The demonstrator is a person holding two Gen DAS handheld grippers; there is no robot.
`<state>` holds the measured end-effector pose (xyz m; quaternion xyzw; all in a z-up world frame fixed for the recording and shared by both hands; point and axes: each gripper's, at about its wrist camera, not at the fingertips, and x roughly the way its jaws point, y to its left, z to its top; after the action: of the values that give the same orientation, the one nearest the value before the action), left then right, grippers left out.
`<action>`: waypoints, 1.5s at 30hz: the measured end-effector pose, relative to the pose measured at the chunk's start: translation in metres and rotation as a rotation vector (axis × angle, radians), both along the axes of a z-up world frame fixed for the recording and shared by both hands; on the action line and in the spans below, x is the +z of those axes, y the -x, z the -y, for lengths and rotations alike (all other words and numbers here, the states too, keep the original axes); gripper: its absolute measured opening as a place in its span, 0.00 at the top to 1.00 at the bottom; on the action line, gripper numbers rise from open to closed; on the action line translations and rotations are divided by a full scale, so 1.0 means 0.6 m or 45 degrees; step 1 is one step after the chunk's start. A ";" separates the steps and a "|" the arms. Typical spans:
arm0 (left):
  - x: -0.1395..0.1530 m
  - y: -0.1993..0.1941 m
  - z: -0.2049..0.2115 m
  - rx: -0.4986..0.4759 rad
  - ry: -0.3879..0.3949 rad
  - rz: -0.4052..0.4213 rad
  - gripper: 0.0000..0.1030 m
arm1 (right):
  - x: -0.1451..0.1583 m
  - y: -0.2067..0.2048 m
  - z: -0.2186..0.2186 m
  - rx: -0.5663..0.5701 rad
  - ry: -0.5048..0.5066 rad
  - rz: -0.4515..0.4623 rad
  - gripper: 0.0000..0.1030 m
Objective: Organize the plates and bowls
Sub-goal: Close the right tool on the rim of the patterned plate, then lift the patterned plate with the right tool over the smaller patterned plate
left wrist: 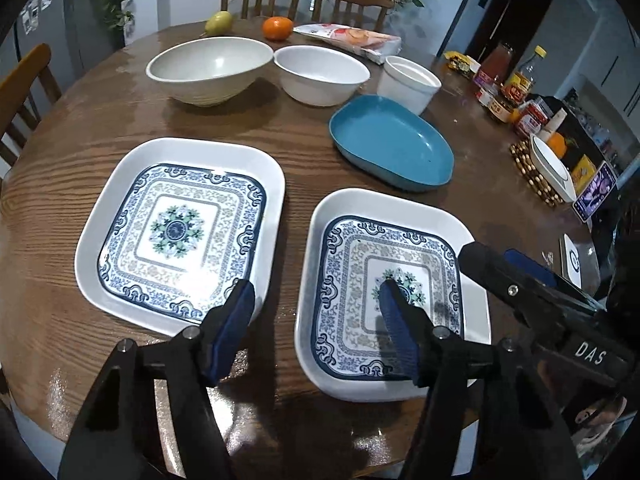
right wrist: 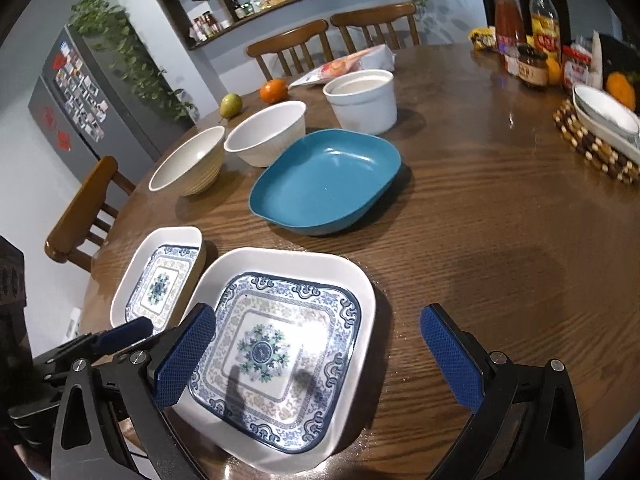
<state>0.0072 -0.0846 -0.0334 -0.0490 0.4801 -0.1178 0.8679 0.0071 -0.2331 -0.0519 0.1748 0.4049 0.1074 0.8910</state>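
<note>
— How many on the counter (right wrist: pixel 480 220)?
— Two patterned plates (left wrist: pixel 180 232) (left wrist: pixel 392 292), three white bowls (left wrist: pixel 208 68), one blue dish (left wrist: pixel 392 144).
— The tongs?
— Left tongs (left wrist: pixel 316 332) and right tongs (right wrist: pixel 320 360) both gape, empty, low over the plates.

glossy wood-grain table (left wrist: pixel 248 124); glazed patterned plates (left wrist: pixel 180 232); matt blue dish (right wrist: pixel 326 184)

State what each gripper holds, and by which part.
Nothing is held. The left gripper and right gripper are both open, empty, above the patterned plates.

Two white plates (left wrist: pixel 180 236) (left wrist: pixel 390 292) carry blue floral patterns; the dish (left wrist: pixel 392 144) is teal, the bowls (left wrist: pixel 210 68) (left wrist: pixel 320 74) cream-white.
</note>
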 end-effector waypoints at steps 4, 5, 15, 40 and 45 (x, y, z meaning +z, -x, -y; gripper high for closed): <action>-0.004 -0.005 0.009 -0.036 0.001 -0.003 0.41 | -0.005 0.000 0.005 -0.010 -0.021 -0.002 0.08; -0.005 -0.005 0.011 -0.042 0.005 -0.006 0.41 | -0.007 -0.001 0.006 -0.014 -0.029 -0.006 0.11; -0.003 -0.001 0.035 -0.159 0.007 0.006 0.46 | -0.026 -0.007 0.009 -0.024 -0.048 -0.070 0.31; -0.031 -0.017 0.062 -0.262 0.062 -0.112 0.46 | -0.034 -0.016 0.004 0.030 -0.125 -0.103 0.31; -0.032 -0.014 0.072 -0.318 0.100 -0.128 0.46 | -0.032 -0.019 -0.005 0.044 -0.118 -0.106 0.31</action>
<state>0.0156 -0.1277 -0.0524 -0.0286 0.5202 -0.2410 0.8188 0.0182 -0.2301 -0.0712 0.2133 0.4392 0.1338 0.8624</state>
